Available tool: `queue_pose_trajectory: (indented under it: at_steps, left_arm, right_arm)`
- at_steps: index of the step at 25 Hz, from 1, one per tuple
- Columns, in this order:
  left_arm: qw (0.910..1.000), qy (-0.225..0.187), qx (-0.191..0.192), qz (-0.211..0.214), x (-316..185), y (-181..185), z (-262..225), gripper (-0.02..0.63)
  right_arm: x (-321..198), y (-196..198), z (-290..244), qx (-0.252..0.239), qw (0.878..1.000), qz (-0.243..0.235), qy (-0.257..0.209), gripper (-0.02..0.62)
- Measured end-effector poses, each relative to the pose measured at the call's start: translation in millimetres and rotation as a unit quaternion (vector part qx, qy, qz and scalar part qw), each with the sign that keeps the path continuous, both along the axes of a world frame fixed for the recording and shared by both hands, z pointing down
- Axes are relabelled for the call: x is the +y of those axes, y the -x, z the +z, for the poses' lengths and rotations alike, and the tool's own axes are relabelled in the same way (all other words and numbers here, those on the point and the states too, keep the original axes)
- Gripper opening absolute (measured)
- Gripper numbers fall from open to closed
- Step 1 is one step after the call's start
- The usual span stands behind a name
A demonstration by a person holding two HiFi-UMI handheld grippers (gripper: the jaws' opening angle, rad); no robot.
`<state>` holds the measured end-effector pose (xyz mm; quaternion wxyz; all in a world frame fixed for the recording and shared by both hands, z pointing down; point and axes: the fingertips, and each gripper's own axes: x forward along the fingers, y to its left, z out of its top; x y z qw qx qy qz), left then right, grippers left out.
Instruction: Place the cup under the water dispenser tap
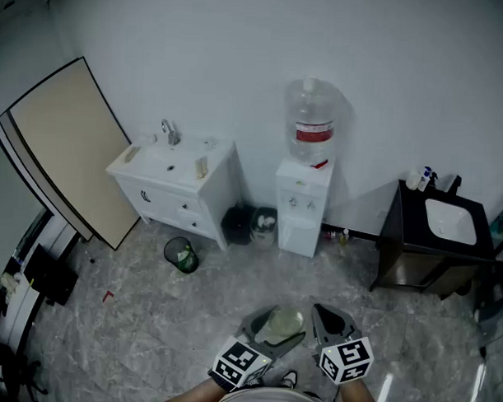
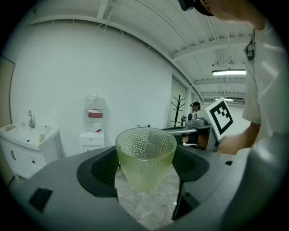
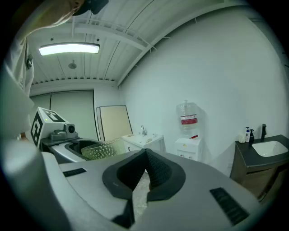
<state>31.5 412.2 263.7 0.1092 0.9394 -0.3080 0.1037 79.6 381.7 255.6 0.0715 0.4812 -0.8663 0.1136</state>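
Note:
A pale green dimpled cup (image 2: 145, 158) is held upright in the air, with my left gripper (image 2: 145, 173) shut on its sides. In the head view the cup (image 1: 282, 322) and left gripper (image 1: 271, 334) are at the bottom centre, above the marble floor. Beside them, my right gripper (image 1: 330, 321) is shut with nothing in it; its pads meet at the tip (image 3: 145, 158). The white water dispenser (image 1: 303, 208), topped by a clear bottle (image 1: 312, 124), stands against the far wall, well away from both grippers. It also shows small in the left gripper view (image 2: 91, 140) and the right gripper view (image 3: 189, 146).
A white sink cabinet (image 1: 174, 181) stands left of the dispenser, with dark bags (image 1: 249, 224) between them and a green bin (image 1: 181, 255) in front. A dark sink cabinet (image 1: 436, 235) is at the right. A large board (image 1: 68, 144) leans on the left wall.

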Motion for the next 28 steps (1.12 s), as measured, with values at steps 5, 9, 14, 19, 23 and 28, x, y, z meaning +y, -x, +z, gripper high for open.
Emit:
queue_pose_trajectory:
  at_steps: [5,9,14,19,23,28]
  left_arm:
    - [1.0000,-0.003,0.000,-0.002,-3.6,0.4,0.2,0.376]
    - [1.0000,-0.003,0.001,-0.003,-4.8,-0.9,1.9,0.376]
    - [1.0000,-0.002,-0.002,-0.007,-3.6,0.0,2.5,0.376]
    - [0.9998,-0.005,-0.009,-0.014,-7.5,-1.5,3.3,0.376]
    - [0.9997,-0.007,-0.016,-0.018,-11.8,-8.1,5.9,0.376]
    - [0.9995,-0.003,-0.018,-0.027,-19.0,-19.7,12.4,0.376]
  right_arm:
    - [-5.0,0.1,-1.6,0.000,1.000,-0.001,-0.003,0.015]
    - [-6.6,-1.2,0.0,-0.001,1.000,0.000,-0.003,0.015]
    - [-4.9,-5.2,-8.4,-0.043,0.999,0.002,-0.008,0.015]
    - [-3.1,-6.6,-10.2,-0.049,0.999,-0.010,-0.013,0.015]
    - [-4.6,-12.7,-7.4,-0.051,0.998,-0.016,-0.013,0.015]
    - [-9.3,-24.1,-0.5,-0.053,0.998,-0.024,-0.009,0.015]
